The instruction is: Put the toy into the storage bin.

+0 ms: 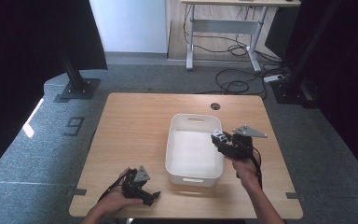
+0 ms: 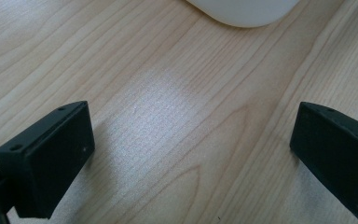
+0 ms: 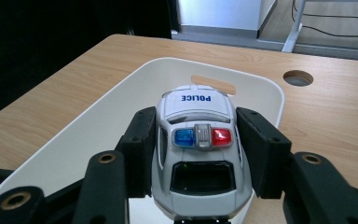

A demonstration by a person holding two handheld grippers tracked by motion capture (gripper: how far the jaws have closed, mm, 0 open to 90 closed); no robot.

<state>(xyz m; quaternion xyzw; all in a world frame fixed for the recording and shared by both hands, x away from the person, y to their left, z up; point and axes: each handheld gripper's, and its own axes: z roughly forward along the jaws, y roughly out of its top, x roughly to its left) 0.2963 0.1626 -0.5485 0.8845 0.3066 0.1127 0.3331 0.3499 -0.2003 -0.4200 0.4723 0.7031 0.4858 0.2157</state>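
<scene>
A white toy police car [image 3: 198, 140] with blue and red roof lights sits between the jaws of my right gripper [image 3: 196, 144], which is shut on its sides. In the high view the right gripper [image 1: 221, 140] holds the car [image 1: 220, 136] over the right rim of a white plastic bin [image 1: 182, 126]. The bin [image 3: 121, 112] lies below and ahead of the car, its inside bare. My left gripper [image 1: 151, 198] rests low near the table's front edge, left of the bin. Its jaws stand wide apart over bare wood [image 2: 186, 135], with nothing between them.
The light wooden table [image 1: 130, 121] has a round cable hole [image 1: 215, 106] at the back right. A corner of the bin [image 2: 242, 11] shows ahead of the left gripper. Beyond the table stand a desk frame [image 1: 223, 28] and floor cables [image 1: 235, 84].
</scene>
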